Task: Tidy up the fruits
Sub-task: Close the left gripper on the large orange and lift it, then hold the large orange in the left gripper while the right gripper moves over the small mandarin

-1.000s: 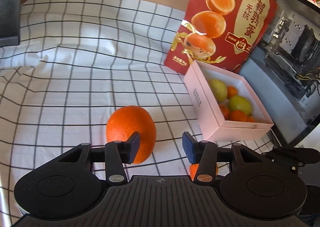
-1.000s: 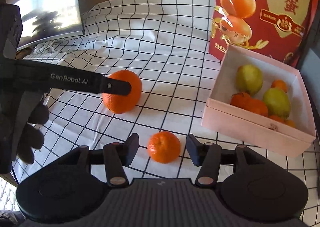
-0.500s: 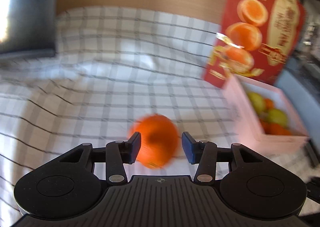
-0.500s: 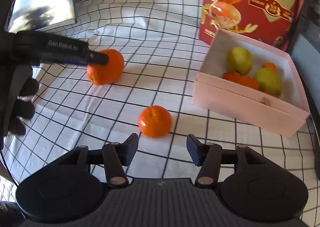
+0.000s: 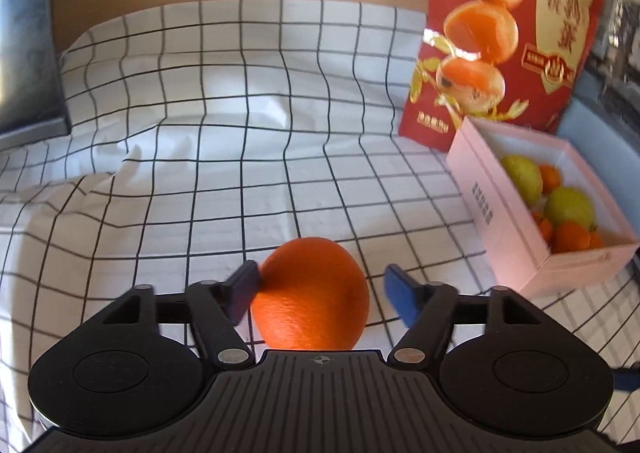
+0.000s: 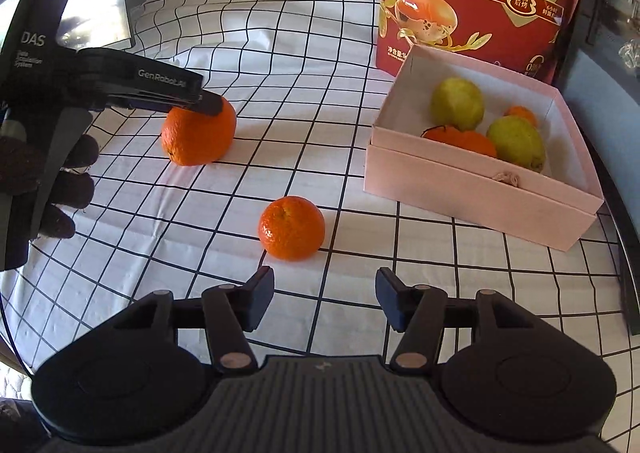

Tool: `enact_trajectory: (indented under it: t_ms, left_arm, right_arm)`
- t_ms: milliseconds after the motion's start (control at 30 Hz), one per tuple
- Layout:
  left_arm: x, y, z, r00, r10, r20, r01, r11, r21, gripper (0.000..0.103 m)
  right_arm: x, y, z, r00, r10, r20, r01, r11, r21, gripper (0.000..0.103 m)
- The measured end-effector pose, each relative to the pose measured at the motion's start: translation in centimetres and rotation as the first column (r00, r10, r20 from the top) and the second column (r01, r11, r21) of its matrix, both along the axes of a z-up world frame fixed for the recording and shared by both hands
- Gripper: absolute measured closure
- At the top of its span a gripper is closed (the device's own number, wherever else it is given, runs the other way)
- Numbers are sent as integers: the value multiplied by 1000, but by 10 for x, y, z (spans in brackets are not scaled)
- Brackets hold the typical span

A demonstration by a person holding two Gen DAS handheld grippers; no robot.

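opening my left gripper (image 5: 320,291) around the big orange (image 5: 310,293), i should centre before squeezing; box (image 5: 516,249) at two o'clock. right gripper (image 6: 324,299) widens, empty.

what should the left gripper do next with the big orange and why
Probably ease forward a little, then close. The left gripper has its jaws opening around the big orange, which sits on the cloth: one pad looks to be at its side, the other is clear of it, so nothing grips it yet.
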State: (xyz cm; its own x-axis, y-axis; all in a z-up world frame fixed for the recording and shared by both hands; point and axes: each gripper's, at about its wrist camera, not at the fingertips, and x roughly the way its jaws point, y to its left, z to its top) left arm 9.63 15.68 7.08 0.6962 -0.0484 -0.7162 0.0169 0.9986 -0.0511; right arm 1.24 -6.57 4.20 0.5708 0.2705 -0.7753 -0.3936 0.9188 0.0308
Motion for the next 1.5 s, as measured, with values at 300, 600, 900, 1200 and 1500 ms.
enact_trajectory:
  t_ms: [300, 600, 900, 1200, 1500]
  left_arm:
    - [9, 42, -26, 994, 57, -98, -67, 993, -98, 25]
    - [10, 45, -31, 994, 47, -99, -60, 990, -131, 26]
    - [7, 42, -29, 993, 33, -112, -46, 993, -112, 26]
    - [-19, 39, -18, 991, 9, -133, -21, 995, -93, 26]
    - [-61, 32, -15, 980, -54, -192, 18, 982, -189, 26]
  right_arm:
    - [3, 4, -8, 1000, 3, -23, -3, 999, -35, 44]
    - [8, 8, -15, 999, 19, -47, -20, 999, -36, 43]
    - [9, 8, -15, 999, 14, -49, -15, 1000, -21, 43]
    - [6, 6, -14, 999, 7, -47, -7, 1000, -15, 43]
    - [5, 13, -14, 999, 29, -43, -29, 1000, -1, 43]
